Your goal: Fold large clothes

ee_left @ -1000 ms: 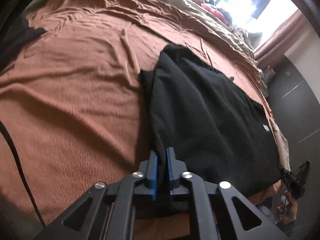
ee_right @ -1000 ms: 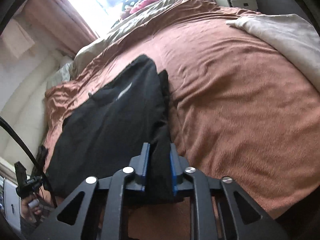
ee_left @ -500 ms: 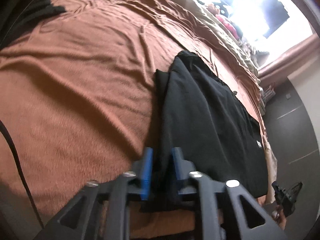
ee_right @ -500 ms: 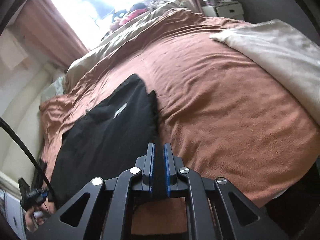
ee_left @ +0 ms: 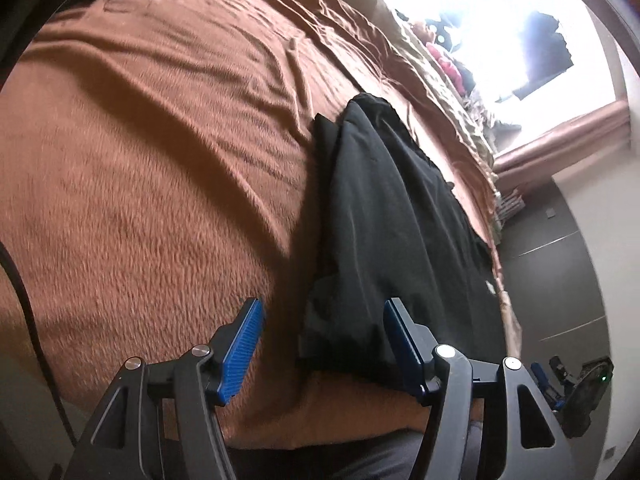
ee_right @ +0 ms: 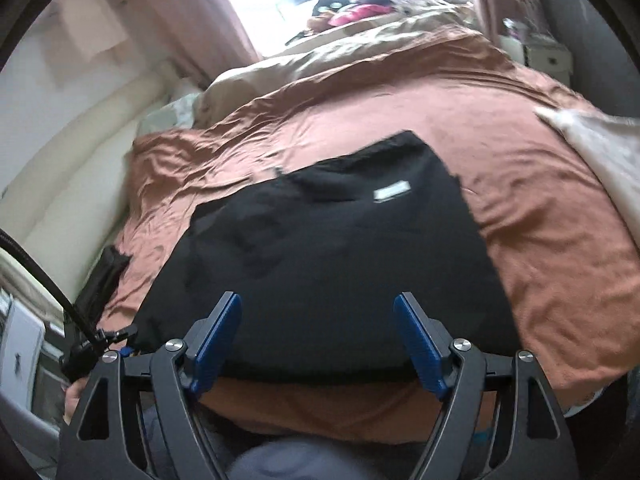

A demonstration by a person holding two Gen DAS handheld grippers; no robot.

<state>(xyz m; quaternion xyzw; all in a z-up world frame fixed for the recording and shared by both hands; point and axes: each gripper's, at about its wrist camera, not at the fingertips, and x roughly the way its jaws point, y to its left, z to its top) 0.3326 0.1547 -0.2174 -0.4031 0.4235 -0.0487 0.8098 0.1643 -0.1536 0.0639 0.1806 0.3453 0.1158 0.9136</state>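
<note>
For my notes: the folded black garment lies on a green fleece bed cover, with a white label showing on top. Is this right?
Not quite. The folded black garment lies on a rust-brown fleece bed cover, not a green one; the right wrist view shows it, and also the white label on top.

You're in a home bedroom: a bed under a rust-brown blanket [ee_right: 400, 112] fills the frame, curtained window [ee_right: 280, 0] at top.

No readable text anywhere.
The black garment [ee_right: 328, 256] carries a small white label [ee_right: 392, 191], too blurred to read.
</note>
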